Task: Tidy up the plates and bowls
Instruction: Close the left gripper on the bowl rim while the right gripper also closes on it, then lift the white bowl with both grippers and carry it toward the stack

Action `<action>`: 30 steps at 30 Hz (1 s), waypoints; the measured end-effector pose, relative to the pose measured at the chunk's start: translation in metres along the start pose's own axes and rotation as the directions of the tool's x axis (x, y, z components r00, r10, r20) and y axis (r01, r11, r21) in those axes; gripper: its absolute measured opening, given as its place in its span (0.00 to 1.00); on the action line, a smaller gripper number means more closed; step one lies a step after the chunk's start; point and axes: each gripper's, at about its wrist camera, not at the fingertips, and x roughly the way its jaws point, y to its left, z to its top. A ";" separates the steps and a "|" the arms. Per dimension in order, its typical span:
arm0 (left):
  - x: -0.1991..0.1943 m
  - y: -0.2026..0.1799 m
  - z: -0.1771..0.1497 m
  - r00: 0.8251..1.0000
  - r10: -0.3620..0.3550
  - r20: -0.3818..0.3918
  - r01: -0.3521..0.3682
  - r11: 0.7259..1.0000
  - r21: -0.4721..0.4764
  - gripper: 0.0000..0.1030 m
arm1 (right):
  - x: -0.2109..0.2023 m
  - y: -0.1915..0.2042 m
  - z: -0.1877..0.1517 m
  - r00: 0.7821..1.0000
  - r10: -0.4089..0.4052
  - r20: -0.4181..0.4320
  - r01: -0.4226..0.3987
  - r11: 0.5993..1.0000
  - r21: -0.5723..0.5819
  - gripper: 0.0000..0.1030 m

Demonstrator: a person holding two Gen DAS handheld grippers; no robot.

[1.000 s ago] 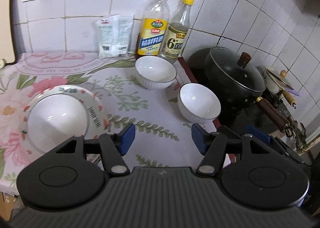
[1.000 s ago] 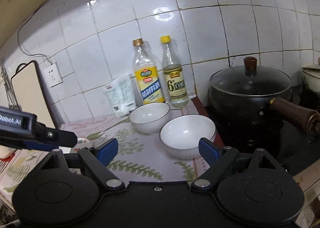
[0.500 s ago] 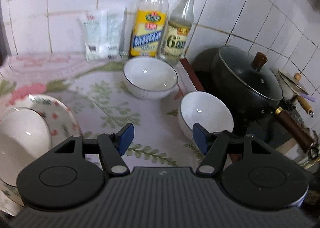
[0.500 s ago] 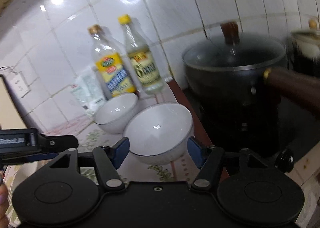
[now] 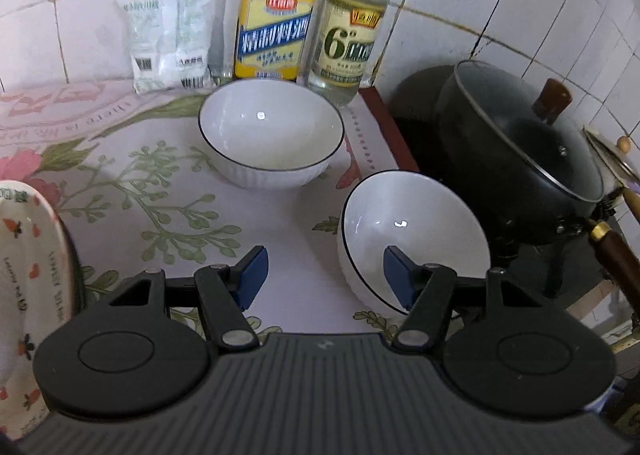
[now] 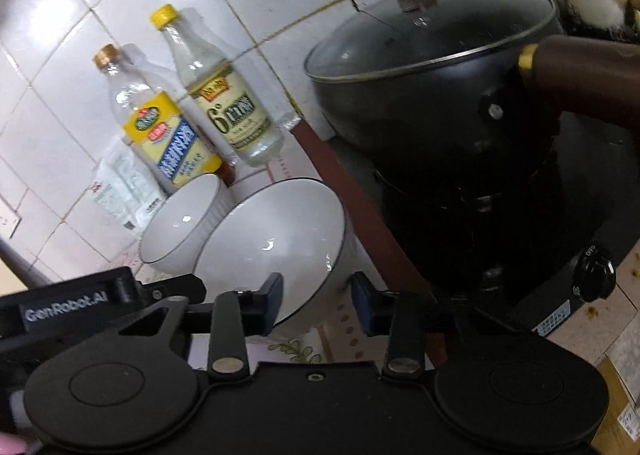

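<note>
Pot (image 6: pixel 432 67): black, lidded, on the burner just beside the near bowl; I judge its handle (image 6: pixel 584 75) the main obstacle.
Plate (image 5: pixel 28 295): floral rim, at my left edge of the counter.
Far bowl (image 5: pixel 272 135): upright before 2 bottles.
Near bowl (image 6: pixel 272 243): at the counter's edge; its rim sits between my right gripper (image 6: pixel 316 301) pads.
Right jaws: narrow, not yet touching; I would seat deeper, then close squarely.
Left gripper (image 5: pixel 323 279): jaws wide, holding nothing.

Black grippers (image 5: pixel 323 275) – blue pads (image 6: pixel 363 305), "GenRobot.AI" mark
</note>
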 end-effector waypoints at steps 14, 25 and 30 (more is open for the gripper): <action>0.020 -0.011 0.002 0.994 -0.067 -0.082 0.067 0.998 0.000 0.17 | 0.015 -0.003 0.008 0.998 -0.043 -0.038 0.045 0.997 0.069 0.26; -0.011 -0.001 -0.015 0.998 -0.018 -0.066 0.023 0.997 0.074 0.15 | 0.006 -0.014 -0.008 0.992 0.045 -0.121 -0.009 0.959 0.283 0.20; -0.026 0.006 -0.024 0.998 -0.014 -0.065 0.019 0.997 0.073 0.15 | -0.005 -0.005 -0.022 0.989 0.048 -0.137 -0.009 0.962 0.274 0.19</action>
